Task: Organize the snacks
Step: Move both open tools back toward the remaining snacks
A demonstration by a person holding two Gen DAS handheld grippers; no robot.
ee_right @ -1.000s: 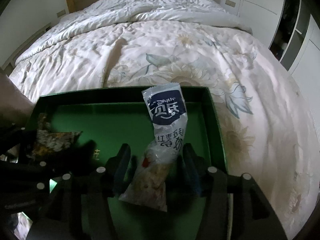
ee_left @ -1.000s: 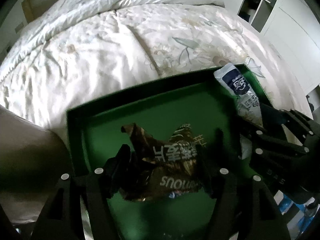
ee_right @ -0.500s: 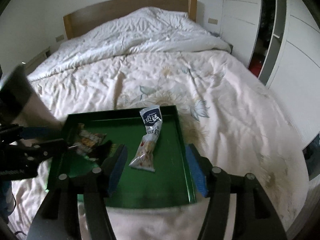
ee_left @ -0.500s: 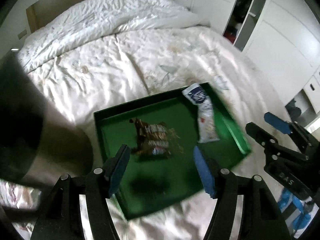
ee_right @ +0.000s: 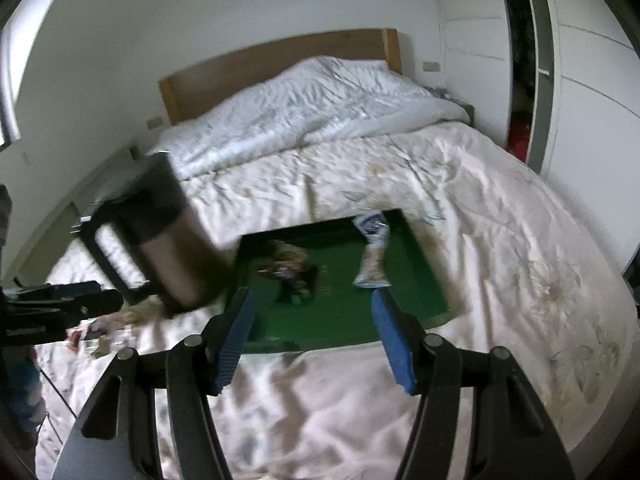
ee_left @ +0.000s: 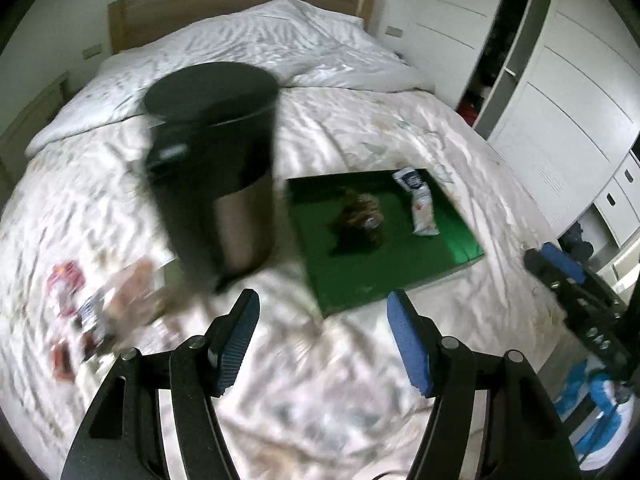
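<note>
Snack packets, brown one (ee_left: 357, 220) and white one (ee_left: 419, 204), lying in green tray (ee_left: 384, 280) on bed (ee_left: 320, 360), our left gripper (ee_left: 323, 344) and right gripper (ee_right: 312, 340) both apart, empty, above bedding.

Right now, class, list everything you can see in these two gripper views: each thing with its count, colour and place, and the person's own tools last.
Tray: one, green, on the bed, right of the bin.
Brown snack packet: one, brown, crumpled, middle of the tray.
White snack packet: one, white with a dark blue top, right side of the tray.
Loose snack packets: several, red, white and pinkish, blurred, on the quilt left of the bin.
Bin: one, black lid and metallic body, tall, standing on the bed.
Quilt: one, cream with a floral print, covering the bed.
Headboard: one, wooden, far end.
Wardrobe: white, right wall.
Left gripper: black, blue pads, open, empty.
Right gripper: black, blue pads, open, empty.
</note>
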